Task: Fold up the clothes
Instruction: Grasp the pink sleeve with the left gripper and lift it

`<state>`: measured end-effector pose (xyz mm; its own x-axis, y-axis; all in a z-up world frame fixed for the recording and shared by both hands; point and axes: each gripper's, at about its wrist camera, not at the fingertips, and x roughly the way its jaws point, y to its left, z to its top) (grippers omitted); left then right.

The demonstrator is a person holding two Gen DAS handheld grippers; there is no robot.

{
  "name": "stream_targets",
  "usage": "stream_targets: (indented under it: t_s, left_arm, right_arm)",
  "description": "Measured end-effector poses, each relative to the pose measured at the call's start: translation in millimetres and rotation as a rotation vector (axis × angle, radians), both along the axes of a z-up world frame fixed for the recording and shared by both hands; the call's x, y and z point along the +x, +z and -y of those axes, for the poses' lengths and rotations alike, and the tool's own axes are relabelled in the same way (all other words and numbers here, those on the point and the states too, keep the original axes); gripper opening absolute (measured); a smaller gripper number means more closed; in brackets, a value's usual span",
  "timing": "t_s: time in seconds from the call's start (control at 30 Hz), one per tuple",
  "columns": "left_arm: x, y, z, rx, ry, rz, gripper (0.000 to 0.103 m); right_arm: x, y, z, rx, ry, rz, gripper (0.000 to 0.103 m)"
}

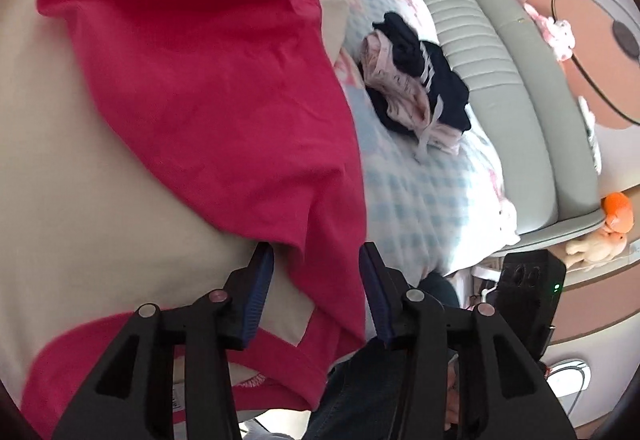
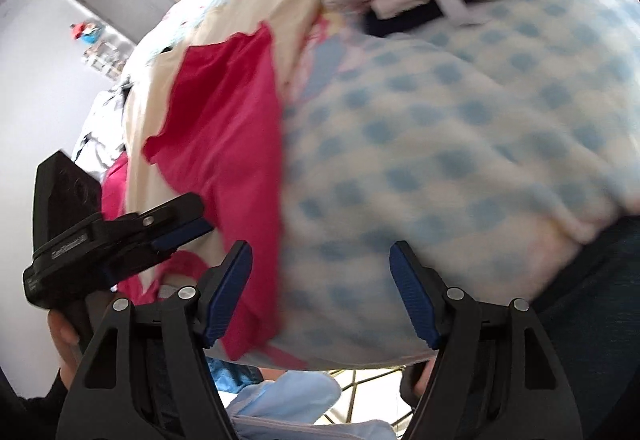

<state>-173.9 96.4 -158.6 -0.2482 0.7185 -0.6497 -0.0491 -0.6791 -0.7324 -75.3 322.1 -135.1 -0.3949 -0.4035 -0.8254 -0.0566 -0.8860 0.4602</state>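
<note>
Both grippers stand released: left gripper (image 1: 316,260) fingers straddle a crumpled magenta cotton garment (image 1: 208,87); right gripper (image 2: 320,260) fingers hover over the blue-checked bed quilt (image 2: 460,127), garment leftward.

Matt knit red shirt (image 1: 208,87); soft cloth checked blanket (image 2: 460,143).
</note>
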Motion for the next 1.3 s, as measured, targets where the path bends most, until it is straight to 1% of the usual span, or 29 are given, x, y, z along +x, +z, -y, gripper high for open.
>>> stream_targets:
  t_s: [0.1, 0.13, 0.17, 0.2, 0.23, 0.33, 0.4, 0.43, 0.47, 0.5, 0.53, 0.6, 0.63, 0.67, 0.7, 0.77, 0.8, 0.87, 0.9, 0.97, 1.03, 1.13, 1.17, 1.2, 1.27, 1.3]
  left_arm:
    - [-2.5, -3.2, -5.7, 0.010, 0.002, 0.007, 0.047]
    - [-4.9, -3.1, -6.2, 0.018, 0.004, 0.007, 0.045]
    - [-7.2, -2.3, -6.1, 0.019, 0.006, 0.002, 0.041]
    - [-9.6, -1.3, -6.3, 0.018, 0.009, -0.004, 0.033]
    - [-12.7, 0.6, -7.0, 0.008, 0.014, -0.015, 0.012]
    - [-22.5, 12.8, -6.6, -0.051, 0.026, -0.060, 0.005]
    - [-24.0, 28.1, -0.9, -0.078, 0.047, -0.114, 0.005]
    - [-23.7, 34.1, 4.0, -0.079, 0.056, -0.132, 0.005]
    - [-23.8, 39.1, 8.6, -0.083, 0.059, -0.146, 0.005]
    - [-25.0, 38.5, 11.9, -0.098, 0.038, -0.139, 0.005]
    - [-26.9, 31.5, 12.3, -0.117, 0.011, -0.114, 0.005]
    - [-30.4, 0.5, 12.4, -0.164, -0.040, -0.008, 0.009]
    - [-31.5, -13.7, 13.0, -0.180, -0.059, 0.036, 0.009]
    - [-29.9, -20.8, 16.5, -0.159, -0.048, 0.037, 0.009]
    - [-28.6, -22.3, 21.3, -0.121, -0.033, 0.033, 0.009]
    - [-29.3, -20.0, 28.8, -0.074, -0.017, 0.053, 0.011]
    - [-29.1, -15.9, 33.7, -0.063, -0.010, 0.047, 0.013]
    - [-26.3, -1.8, 42.5, -0.095, -0.009, -0.011, 0.027]
    - [-25.2, 4.9, 47.7, -0.116, -0.005, -0.040, 0.030]
    - [-25.2, 16.2, 65.3, -0.201, 0.035, -0.096, 0.047]
    - [-28.9, 22.6, 82.8, -0.269, 0.083, -0.130, 0.048]
    - [-43.8, 16.3, 110.2, -0.318, 0.153, -0.110, 0.048]
    - [-48.4, 12.7, 111.0, -0.317, 0.144, -0.103, 0.048]
    - [-52.9, 9.1, 111.8, -0.316, 0.134, -0.096, 0.048]
    - [-61.6, 2.7, 112.4, -0.319, 0.115, -0.085, 0.049]
    - [-63.6, 3.2, 108.2, -0.338, 0.101, -0.097, 0.049]
  right_arm:
    - [-0.2, -3.9, -2.5, -0.004, -0.006, 0.018, 0.073]
    - [-0.1, -4.0, -0.8, 0.001, -0.003, 0.018, 0.073]
    - [0.1, -4.0, 0.9, 0.006, 0.000, 0.019, 0.073]
    - [0.3, -4.1, 2.7, 0.011, 0.003, 0.019, 0.074]
    - [0.4, -4.2, 4.4, 0.016, 0.005, 0.020, 0.075]
    - [0.5, -3.8, 8.7, 0.029, 0.015, 0.021, 0.075]
    - [0.6, -1.8, 10.8, 0.037, 0.024, 0.019, 0.075]
    - [1.1, -0.5, 12.4, 0.042, 0.031, 0.016, 0.075]
    - [1.8, 0.9, 13.4, 0.040, 0.036, 0.013, 0.075]
    - [2.5, 2.3, 14.3, 0.037, 0.042, 0.009, 0.075]
    - [3.1, 3.6, 16.3, 0.027, 0.047, 0.006, 0.075]
    - [2.8, 5.6, 21.4, 0.010, 0.060, 0.001, 0.075]
    - [1.8, 6.2, 24.6, 0.007, 0.066, -0.001, 0.075]
    - [-1.1, 6.6, 30.3, 0.005, 0.085, -0.005, 0.075]
    - [-4.1, 6.7, 35.7, 0.009, 0.102, -0.005, 0.075]
    - [-11.1, 8.8, 46.1, 0.034, 0.133, -0.009, 0.075]
    - [-14.4, 11.0, 51.3, 0.050, 0.147, -0.015, 0.075]
    - [-21.2, 16.8, 54.4, 0.064, 0.158, -0.034, 0.075]
    - [-26.5, 20.8, 54.1, 0.069, 0.163, -0.043, 0.075]
    - [-41.0, 31.9, 53.0, 0.089, 0.176, -0.071, 0.075]
    - [-60.9, 47.0, 52.0, 0.124, 0.192, -0.111, 0.075]
    - [-106.8, 72.5, 58.1, 0.161, 0.214, -0.199, 0.075]
    - [-122.4, 81.0, 60.3, 0.173, 0.221, -0.229, 0.075]
    - [-143.5, 83.6, 66.2, 0.198, 0.221, -0.237, 0.075]
    - [-189.7, 83.2, 81.3, 0.254, 0.234, -0.237, 0.075]
    - [-213.9, 80.8, 90.2, 0.282, 0.252, -0.231, 0.074]
